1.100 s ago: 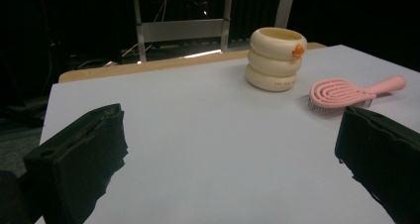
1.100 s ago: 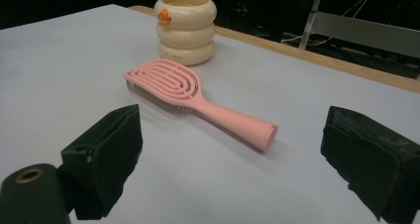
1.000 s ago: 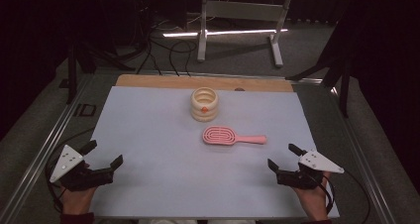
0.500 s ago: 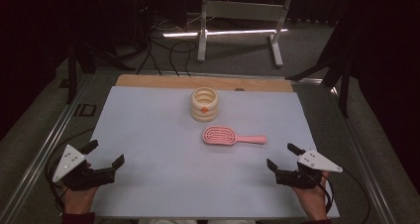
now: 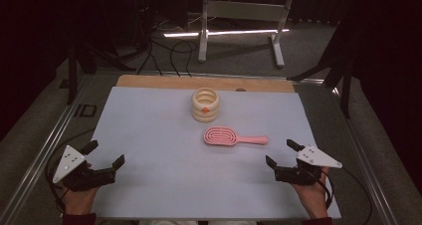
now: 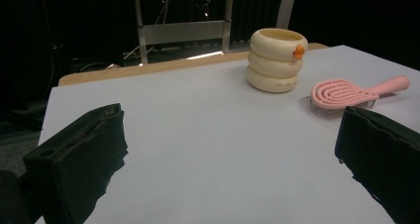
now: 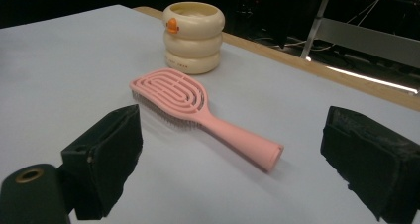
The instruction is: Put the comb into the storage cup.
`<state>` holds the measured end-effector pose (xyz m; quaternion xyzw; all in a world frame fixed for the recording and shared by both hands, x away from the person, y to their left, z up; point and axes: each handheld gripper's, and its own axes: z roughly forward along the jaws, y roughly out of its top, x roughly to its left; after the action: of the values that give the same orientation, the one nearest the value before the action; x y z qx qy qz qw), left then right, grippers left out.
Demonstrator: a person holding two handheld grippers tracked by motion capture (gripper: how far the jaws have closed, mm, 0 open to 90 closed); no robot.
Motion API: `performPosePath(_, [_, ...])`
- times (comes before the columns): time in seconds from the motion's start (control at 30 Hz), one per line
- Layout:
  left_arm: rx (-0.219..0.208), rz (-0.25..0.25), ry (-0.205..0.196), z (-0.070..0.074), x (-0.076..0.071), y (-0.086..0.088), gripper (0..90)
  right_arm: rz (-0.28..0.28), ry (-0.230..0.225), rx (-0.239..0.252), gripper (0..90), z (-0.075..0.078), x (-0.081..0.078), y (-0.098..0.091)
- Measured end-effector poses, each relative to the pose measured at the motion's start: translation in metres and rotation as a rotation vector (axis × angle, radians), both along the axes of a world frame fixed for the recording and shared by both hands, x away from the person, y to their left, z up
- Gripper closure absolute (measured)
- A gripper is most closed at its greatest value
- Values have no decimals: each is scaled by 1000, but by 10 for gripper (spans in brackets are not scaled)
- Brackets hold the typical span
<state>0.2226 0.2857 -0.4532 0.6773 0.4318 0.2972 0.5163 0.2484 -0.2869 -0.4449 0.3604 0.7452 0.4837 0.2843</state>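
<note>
Near the middle of the surface, your pink plastic hairbrush [image 5: 234, 137] lies untouched, bristles down, just in front of the cream ringed cup [image 5: 205, 104]. Your left tool [image 5: 106, 161] and right tool [image 5: 282, 159] wait released at the near corners; nothing is done yet.

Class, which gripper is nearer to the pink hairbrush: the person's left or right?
Right. The right gripper sits just beyond the pink hairbrush handle's end; the left gripper is far across the table, at the brush's head side.

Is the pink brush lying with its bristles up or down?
Down. The pink brush lies flat on the table, its bristles underneath touching the surface.
</note>
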Motion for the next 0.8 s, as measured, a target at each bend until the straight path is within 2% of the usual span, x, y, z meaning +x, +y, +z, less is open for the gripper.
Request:
performPosePath(0.27, [-2,1,5,-2,1,-1,3,13,0,-14,89,7,8,9])
performPosePath(0.8, [1,-3,3,-2,1,-3,3,13,9,0,89,16,20,21])
